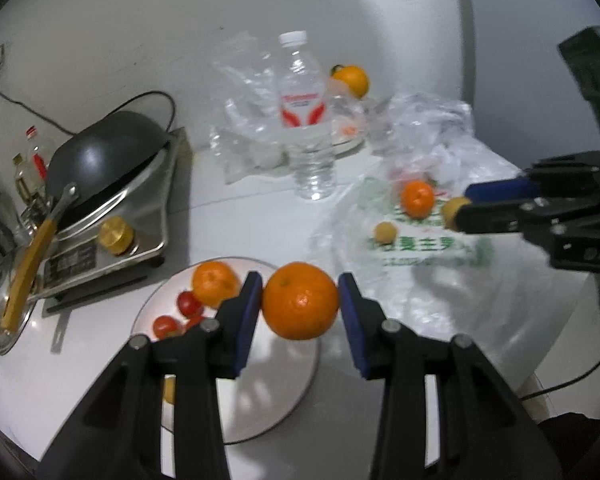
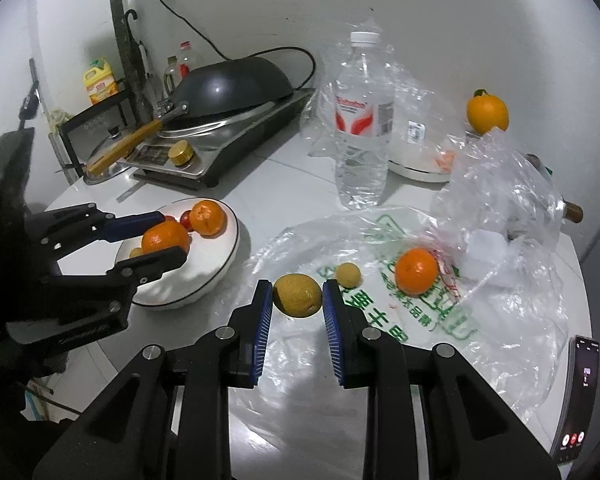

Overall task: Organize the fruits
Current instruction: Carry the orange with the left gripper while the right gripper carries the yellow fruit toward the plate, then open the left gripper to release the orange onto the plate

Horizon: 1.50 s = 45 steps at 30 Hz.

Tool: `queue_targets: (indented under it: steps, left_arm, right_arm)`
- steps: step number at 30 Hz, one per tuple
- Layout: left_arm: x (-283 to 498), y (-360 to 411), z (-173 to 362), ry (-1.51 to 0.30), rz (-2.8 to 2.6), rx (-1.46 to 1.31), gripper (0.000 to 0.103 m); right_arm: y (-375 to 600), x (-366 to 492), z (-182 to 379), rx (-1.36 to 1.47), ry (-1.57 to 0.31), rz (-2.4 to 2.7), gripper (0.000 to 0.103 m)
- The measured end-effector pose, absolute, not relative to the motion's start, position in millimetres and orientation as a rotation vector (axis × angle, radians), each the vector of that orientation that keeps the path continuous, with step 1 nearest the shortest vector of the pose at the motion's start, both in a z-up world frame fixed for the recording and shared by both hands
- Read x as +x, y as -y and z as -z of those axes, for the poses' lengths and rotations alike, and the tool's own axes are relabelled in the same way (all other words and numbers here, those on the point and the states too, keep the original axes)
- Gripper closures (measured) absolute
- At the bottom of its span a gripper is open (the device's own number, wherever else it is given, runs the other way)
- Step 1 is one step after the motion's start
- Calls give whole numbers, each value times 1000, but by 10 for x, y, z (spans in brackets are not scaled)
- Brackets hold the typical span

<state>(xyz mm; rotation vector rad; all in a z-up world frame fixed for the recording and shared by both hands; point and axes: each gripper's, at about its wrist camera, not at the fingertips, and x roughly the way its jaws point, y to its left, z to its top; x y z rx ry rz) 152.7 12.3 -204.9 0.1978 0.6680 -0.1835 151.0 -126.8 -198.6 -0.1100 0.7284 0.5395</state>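
The left gripper (image 1: 300, 300) pinches an orange (image 1: 300, 300) between its blue pads, holding it in the air above the white plate (image 1: 284, 396) that sits at the near left of the white table (image 1: 228, 224). On that plate lie another orange (image 1: 214, 282) and several small red tomatoes (image 1: 188, 304). The right gripper (image 2: 296, 296) pinches a yellowish-brown fruit (image 2: 298, 295) between its pads, just above the clear plastic bag with green print (image 2: 416, 320) spread over the right part of the table. On the bag lie a small round yellow fruit (image 2: 348, 275) and a third orange (image 2: 416, 271), near each other but apart. Farther back stands an upright water bottle (image 2: 364, 120), with one more orange (image 2: 487, 113) at the far right. At the far left a dark wok (image 2: 236, 80) rests upside down on a cooker. A phone (image 2: 578, 396) lies at the near right edge.
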Motion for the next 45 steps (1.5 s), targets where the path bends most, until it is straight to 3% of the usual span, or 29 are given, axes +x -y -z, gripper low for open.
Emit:
queue_targets:
  steps: [26, 45]
  left_arm:
    - [2214, -225, 2549, -747, 115, 246, 63]
    - [2134, -277, 2484, -724, 107, 225, 61]
  right_arm:
    - [1251, 2112, 2419, -94, -831, -542, 75]
    - [1200, 2084, 2402, -112, -828, -528, 75]
